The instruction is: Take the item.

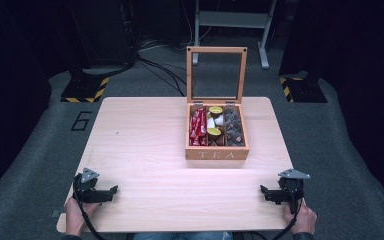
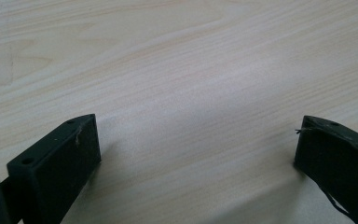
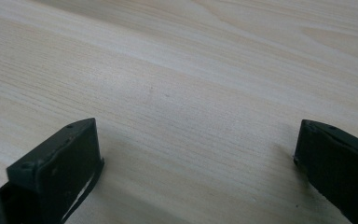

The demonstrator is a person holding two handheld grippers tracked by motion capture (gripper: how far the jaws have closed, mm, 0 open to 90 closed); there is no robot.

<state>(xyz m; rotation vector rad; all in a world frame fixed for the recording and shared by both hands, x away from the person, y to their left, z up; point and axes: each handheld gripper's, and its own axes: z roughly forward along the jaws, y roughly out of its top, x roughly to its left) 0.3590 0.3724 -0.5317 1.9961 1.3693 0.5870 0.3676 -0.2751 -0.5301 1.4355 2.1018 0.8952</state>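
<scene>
Both grippers, left (image 1: 111,191) and right (image 1: 265,191), rest wide and empty; open tea box (image 1: 217,152) untouched, nothing begun

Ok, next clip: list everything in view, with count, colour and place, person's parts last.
table: one, pale wood, centre.
tea box: one, light wood, lid up, table's far right half.
red packets: several, left compartment.
capsules: several, yellow and white tops, middle compartment.
dark packets: several, grey-brown, right compartment.
number 6: one, black, floor left.
left gripper: black, open, near left edge.
right gripper: black, open, near right edge.
hands: two, bottom edge.
</scene>
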